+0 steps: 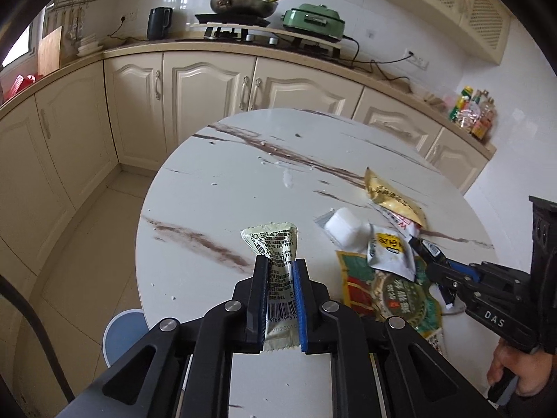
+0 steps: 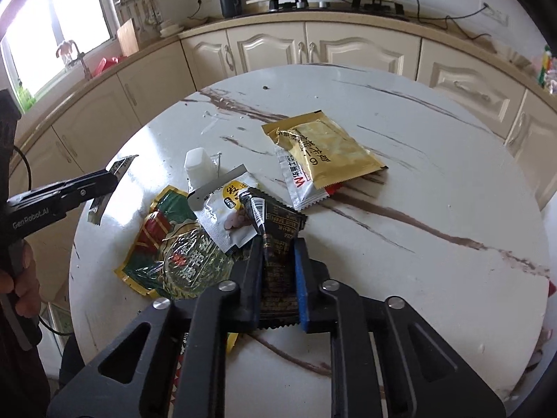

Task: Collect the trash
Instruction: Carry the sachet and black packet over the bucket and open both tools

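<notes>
My left hand-held gripper (image 1: 281, 268) pinched a pale green wrapper (image 1: 275, 244) above the bench (image 1: 226, 188). My right hand-held gripper (image 2: 278, 247) pinched a black wrapper (image 2: 278, 230) at the litter pile's edge.

Both fisheye views look forward and steeply down past their own jaws, close above the round white marble-patterned desk (image 1: 216, 188). Beyond the jaws, both share the pile of crumpled wrappers (image 2: 195, 244) and the cream kitchen cabinets (image 1: 209, 80) behind.
</notes>
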{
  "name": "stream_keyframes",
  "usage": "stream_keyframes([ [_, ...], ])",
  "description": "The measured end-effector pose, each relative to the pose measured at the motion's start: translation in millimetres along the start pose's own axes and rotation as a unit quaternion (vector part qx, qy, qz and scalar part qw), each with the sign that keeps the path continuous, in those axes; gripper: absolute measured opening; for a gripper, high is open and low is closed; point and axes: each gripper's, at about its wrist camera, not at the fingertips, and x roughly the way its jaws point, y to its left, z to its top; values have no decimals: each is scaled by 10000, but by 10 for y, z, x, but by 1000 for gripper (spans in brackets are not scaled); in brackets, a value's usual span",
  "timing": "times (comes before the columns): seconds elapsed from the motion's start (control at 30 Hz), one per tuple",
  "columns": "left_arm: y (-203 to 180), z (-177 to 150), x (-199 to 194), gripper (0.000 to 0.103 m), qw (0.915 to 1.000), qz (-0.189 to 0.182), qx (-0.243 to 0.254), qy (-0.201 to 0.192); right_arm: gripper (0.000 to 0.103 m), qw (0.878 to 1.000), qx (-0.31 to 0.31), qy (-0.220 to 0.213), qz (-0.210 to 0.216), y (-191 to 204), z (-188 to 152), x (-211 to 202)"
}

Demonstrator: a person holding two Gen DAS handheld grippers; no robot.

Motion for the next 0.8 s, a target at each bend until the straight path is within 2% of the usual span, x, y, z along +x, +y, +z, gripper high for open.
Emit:
stream_keyframes([
  [0.2,-88,-68,-298,10,9998,-148,24,-150,12,9991,155,-389,18,5,24,-273],
  [0.33,-16,-107,-609,10,9992,-170,-22,-369,13,9970,-17,-764,115,232,152,-605],
  [0.47,160,-231,-961,10,9981,-74,-133,-603,13,9929,-329,-1020,517,682,294,-822],
  [0.57,401,-386,-1235,10,9967,52,-306,-749,13,9880,-608,-1105,891,1138,377,-827],
  [0.8,1173,-895,-1748,10,9907,616,-865,-846,13,9749,-1066,-746,1804,2217,442,-304],
])
